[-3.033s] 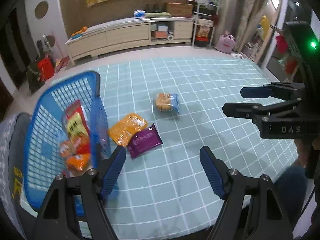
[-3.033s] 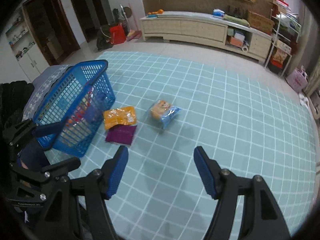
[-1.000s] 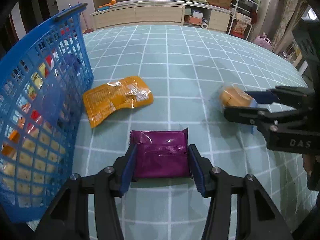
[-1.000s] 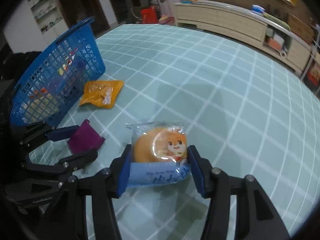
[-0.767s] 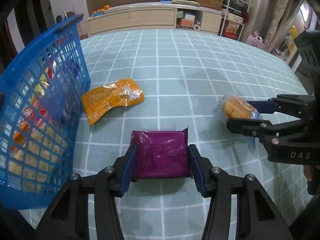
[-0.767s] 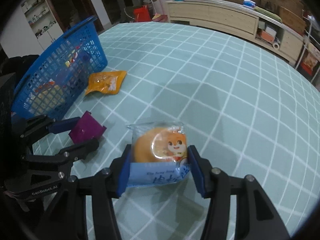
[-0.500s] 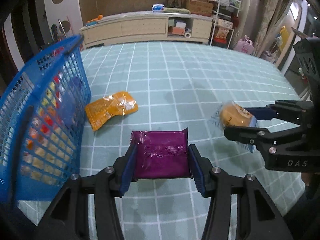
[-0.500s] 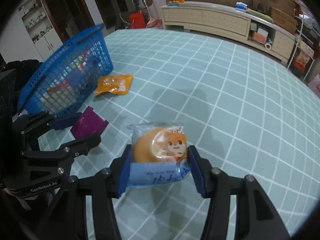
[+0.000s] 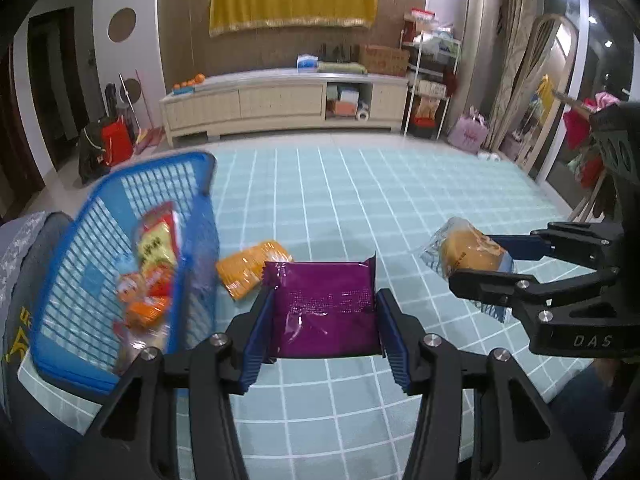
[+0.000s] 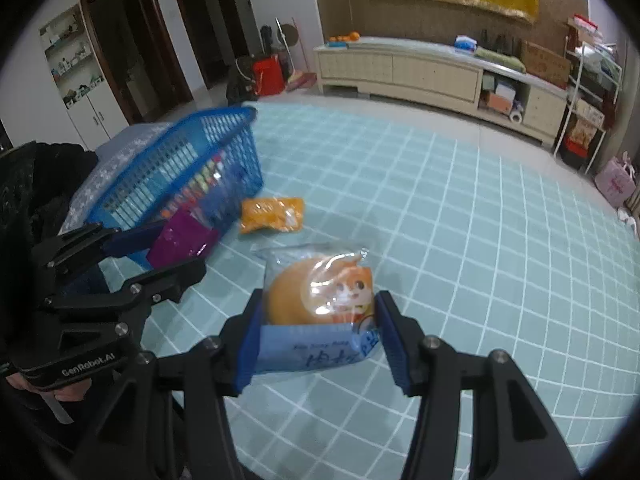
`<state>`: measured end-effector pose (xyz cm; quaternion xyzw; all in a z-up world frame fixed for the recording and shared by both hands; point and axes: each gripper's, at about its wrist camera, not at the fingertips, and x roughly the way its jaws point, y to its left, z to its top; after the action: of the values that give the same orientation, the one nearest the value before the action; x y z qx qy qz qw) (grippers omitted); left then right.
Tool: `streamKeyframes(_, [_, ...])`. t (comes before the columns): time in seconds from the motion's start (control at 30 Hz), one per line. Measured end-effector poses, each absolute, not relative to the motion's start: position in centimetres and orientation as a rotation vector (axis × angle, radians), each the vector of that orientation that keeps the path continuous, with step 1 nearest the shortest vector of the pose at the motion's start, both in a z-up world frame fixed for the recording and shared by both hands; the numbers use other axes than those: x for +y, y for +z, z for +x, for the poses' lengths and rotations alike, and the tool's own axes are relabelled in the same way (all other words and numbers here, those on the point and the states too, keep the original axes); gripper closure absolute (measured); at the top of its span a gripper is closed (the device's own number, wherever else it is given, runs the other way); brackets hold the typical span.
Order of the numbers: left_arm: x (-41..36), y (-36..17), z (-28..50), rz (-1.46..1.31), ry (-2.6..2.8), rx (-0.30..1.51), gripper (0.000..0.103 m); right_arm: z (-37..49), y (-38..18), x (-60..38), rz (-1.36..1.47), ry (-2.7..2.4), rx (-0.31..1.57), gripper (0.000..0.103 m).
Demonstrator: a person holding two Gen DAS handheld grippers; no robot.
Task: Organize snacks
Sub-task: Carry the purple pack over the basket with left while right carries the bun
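Observation:
My left gripper (image 9: 322,330) is shut on a purple snack packet (image 9: 324,306) and holds it above the mat, just right of the blue basket (image 9: 60,332). The packet also shows in the right wrist view (image 10: 182,242). My right gripper (image 10: 318,342) is shut on a clear-wrapped orange bun with a blue label (image 10: 320,300), lifted off the mat; it shows in the left wrist view (image 9: 466,254) at the right. An orange snack packet (image 9: 250,266) lies flat on the mat beside the basket. The basket holds several snack packets (image 9: 154,264).
The teal checked mat (image 9: 360,200) covers the floor. A long cream cabinet (image 9: 280,106) stands along the far wall. A grey cushion (image 9: 20,260) lies left of the basket. A red bag (image 10: 266,70) and shelves (image 10: 592,92) stand at the room's edges.
Both grippers closed on their packets and have lifted them off the mat. The left gripper has risen and pulled back toward the basket; the orange packet stays on the mat.

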<state>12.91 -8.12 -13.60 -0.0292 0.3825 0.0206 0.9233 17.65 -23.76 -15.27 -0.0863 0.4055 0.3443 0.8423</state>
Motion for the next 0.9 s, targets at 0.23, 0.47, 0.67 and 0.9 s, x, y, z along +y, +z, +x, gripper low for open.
streamKeyframes(0.23, [-4.5, -10.6, 10.6, -0.074, 0.064, 0.733, 0.055, 15.5, -12.0, -21.0, -0.180, 0.747, 0.797, 0.044])
streamKeyframes(0.47, [0.6, -9.2, 9.2, -0.080, 0.112, 0.712, 0.055, 14.8, -10.8, -16.1, -0.167, 0.784, 0.786, 0.045])
streamKeyframes(0.67, [4.8, -8.5, 8.5, -0.094, 0.144, 0.717, 0.055, 14.6, -10.3, -12.3, -0.164, 0.822, 0.781, 0.044])
streamKeyframes(0.9, [8.4, -9.9, 8.4, -0.110, 0.164, 0.756, 0.055, 15.0, -11.1, -8.4, -0.167, 0.852, 0.818, 0.045])
